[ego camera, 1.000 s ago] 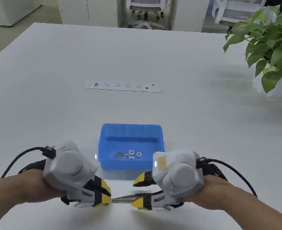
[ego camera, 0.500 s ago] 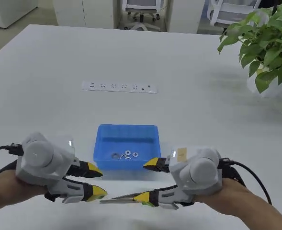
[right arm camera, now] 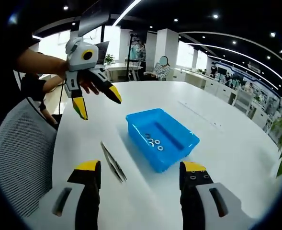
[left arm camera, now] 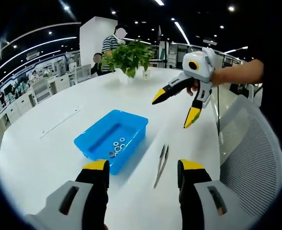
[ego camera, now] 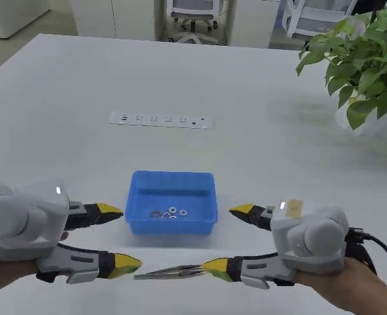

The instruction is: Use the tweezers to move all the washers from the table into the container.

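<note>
Left gripper point(ego camera: 124, 237): jaws spread wide, held over the near-left of the table point(ego camera: 180, 79). Right gripper point(ego camera: 223, 237): same, wide open on the near-right, with its tips pointing toward the left one's. The tweezers point(ego camera: 170, 271) lie flat on the table between the two lower jaw tips. One end is very close to the right gripper's lower tip; I can't tell if they touch. The blue container point(ego camera: 172, 175) sits just beyond the tweezers, centred between the grippers and apart from both. The washers point(ego camera: 170, 212) are a small cluster on the container floor, toward its near wall. A white power strip point(ego camera: 160, 119) lies farther back and a potted plant point(ego camera: 361, 59) stands at the far right.
</note>
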The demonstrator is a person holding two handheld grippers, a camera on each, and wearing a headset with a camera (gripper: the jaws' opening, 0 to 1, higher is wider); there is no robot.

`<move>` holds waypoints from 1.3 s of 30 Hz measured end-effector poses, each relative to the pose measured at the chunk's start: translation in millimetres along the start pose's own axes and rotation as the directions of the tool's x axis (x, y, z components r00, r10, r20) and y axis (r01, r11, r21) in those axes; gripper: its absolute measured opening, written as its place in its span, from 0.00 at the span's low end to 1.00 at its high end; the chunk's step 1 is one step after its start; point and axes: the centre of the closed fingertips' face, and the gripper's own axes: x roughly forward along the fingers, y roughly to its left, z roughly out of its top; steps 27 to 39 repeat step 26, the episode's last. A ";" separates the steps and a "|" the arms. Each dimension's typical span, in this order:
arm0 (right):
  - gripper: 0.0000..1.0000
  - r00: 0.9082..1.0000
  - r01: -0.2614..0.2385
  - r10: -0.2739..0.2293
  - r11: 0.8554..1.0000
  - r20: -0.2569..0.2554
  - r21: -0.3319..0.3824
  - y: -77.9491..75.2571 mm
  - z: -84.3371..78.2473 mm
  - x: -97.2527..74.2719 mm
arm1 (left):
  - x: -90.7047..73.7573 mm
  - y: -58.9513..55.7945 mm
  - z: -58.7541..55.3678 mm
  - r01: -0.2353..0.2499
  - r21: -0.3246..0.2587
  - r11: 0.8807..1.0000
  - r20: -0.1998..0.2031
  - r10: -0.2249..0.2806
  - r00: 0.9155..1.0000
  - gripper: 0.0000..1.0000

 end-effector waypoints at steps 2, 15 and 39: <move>0.71 1.000 0.027 -0.027 0.999 0.010 0.026 -4.0 0.5 -6.6 | -4.2 0.3 -1.1 -0.028 -0.018 0.999 0.001 0.028 1.000 0.67; 0.88 0.994 0.094 -0.101 0.987 0.044 0.132 -1.3 0.2 -24.3 | -26.0 -5.0 7.6 -0.136 -0.109 0.985 0.069 0.144 0.987 0.88; 1.00 0.994 0.094 -0.101 0.985 0.041 0.147 3.7 1.9 -32.8 | -31.3 -10.3 13.8 -0.145 -0.119 0.982 0.091 0.156 0.984 0.99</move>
